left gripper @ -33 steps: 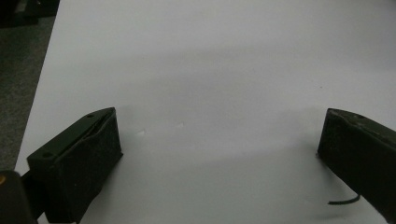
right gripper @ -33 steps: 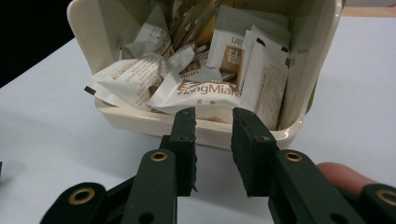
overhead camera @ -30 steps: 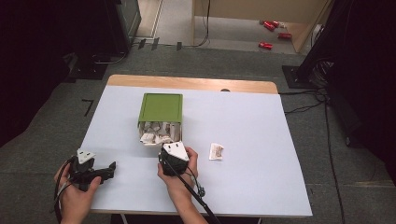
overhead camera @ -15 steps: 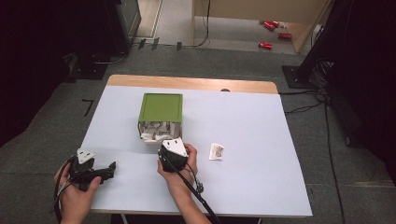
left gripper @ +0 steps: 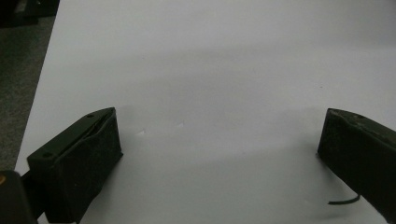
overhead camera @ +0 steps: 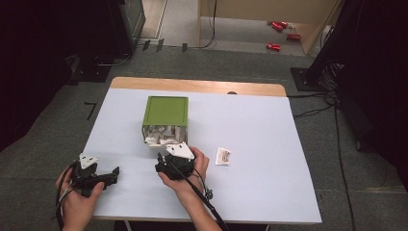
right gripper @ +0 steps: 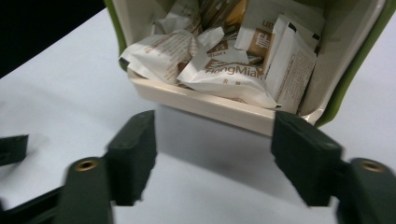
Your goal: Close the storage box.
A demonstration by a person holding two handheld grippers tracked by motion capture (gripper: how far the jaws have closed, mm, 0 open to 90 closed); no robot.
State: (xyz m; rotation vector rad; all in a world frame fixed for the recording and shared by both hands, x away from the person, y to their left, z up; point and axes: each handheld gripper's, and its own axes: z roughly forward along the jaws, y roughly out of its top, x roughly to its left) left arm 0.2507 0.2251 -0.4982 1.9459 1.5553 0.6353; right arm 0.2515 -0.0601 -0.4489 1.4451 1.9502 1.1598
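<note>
A green box (overhead camera: 166,111) lies on its side on the white table (overhead camera: 260,125), its cream-lined mouth (right gripper: 210,107) facing me. Several white snack packets (right gripper: 224,70) fill it and reach its lip (overhead camera: 161,137). My right gripper (overhead camera: 166,159) sits just in front of that mouth. Its jaws (right gripper: 215,135) have just been opening and now stand wide apart over bare table with nothing between them. My left gripper (overhead camera: 113,173) rests at the front left of the table. It is open (left gripper: 219,135), with only the table surface between its fingers.
One loose packet (overhead camera: 223,155) lies on the table to the right of my right hand. The table's left edge (left gripper: 37,93) runs close to the left gripper. A wooden strip (overhead camera: 192,85) borders the far side.
The right gripper has barely shifted in front of the box mouth. The left hand and gripper have not moved.
</note>
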